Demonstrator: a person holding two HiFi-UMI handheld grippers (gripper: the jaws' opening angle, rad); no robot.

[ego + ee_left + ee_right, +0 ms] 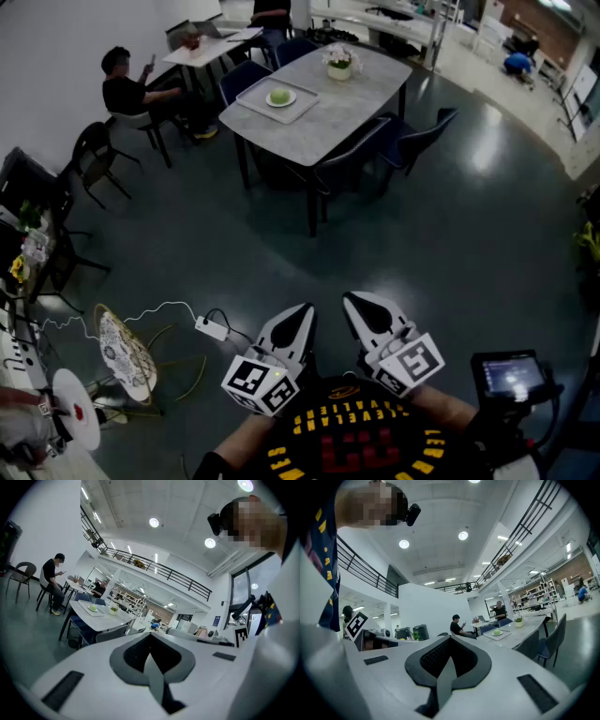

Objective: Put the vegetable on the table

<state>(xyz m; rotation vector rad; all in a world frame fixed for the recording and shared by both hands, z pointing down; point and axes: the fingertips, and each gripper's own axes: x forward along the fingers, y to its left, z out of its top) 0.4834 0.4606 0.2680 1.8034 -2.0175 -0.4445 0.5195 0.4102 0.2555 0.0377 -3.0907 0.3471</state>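
Both held near the person's chest, well short of the table (361,98); left gripper (302,314) clenched, empty; right gripper (354,302) likewise; green vegetable (278,95) on tray (251,97).

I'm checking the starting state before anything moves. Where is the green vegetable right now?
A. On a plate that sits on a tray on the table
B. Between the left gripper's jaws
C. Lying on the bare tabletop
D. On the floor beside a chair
A: the head view shows the green vegetable resting on a small plate, which sits on the tray on the table.
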